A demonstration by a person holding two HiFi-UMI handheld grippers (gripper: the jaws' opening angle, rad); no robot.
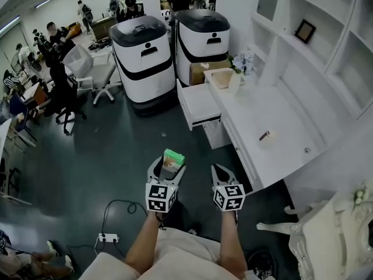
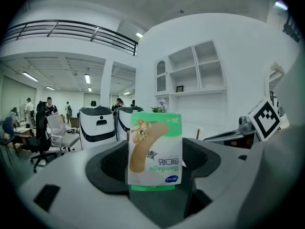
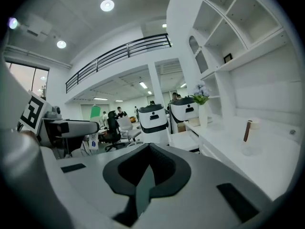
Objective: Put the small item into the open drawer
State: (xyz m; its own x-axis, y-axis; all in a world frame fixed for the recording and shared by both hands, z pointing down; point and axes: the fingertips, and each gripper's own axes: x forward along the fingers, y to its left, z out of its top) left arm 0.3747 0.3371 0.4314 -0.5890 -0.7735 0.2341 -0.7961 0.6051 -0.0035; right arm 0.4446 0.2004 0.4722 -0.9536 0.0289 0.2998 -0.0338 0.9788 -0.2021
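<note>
Left gripper view gives me the clearest read: the left claw [image 2: 155, 173] is clenched on the bandage packet [image 2: 155, 147], with its jaws standing wide around it. The packet stands upright, its print upside down to me. On the head view it sits at the tip of that claw, up off the floor and well apart from the open drawer [image 1: 198, 107]. The drawer juts out from the left end of the white counter [image 1: 280, 150], far and to the right of me.

The right claw [image 3: 148, 149] is clenched on nothing, its jaws together.

I judge the packet to be light and thin-walled, probably card, so a hard squeeze could buckle it and a loose one could let it swivel. I would hold it low across the body, as it is gripped now.
</note>
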